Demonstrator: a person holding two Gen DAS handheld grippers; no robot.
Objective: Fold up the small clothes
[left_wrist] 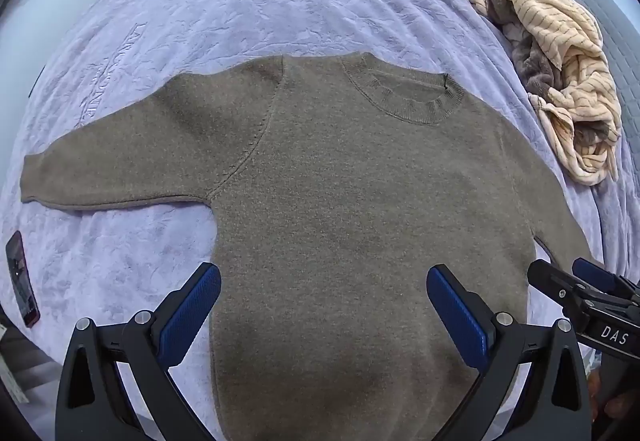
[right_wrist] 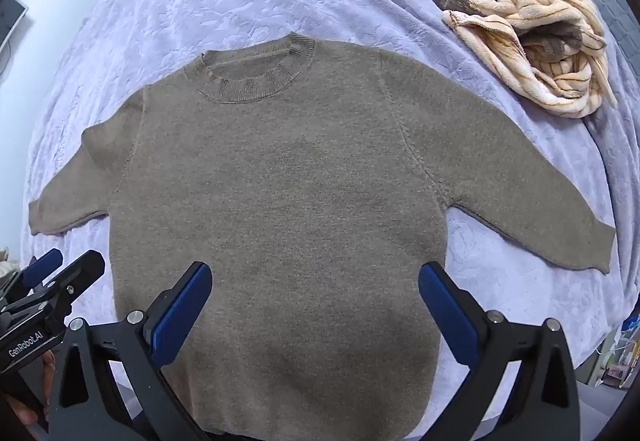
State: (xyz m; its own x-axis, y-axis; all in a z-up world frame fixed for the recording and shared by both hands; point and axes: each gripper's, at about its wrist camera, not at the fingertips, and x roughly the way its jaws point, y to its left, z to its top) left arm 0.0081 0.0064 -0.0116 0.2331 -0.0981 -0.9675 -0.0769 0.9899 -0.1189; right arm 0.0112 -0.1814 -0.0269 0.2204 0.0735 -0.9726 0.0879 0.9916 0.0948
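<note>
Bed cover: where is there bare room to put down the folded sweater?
Bare lilac cover lies beyond the brown sweater's collar, and under each spread sleeve. The far right corner is crowded by the striped blanket pile. A phone lies at the left edge.

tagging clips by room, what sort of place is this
Probably a bedroom: a sweater lies flat on a lavender quilted bedspread, with a crumpled striped blanket beside it and a phone at the bedspread's edge.
</note>
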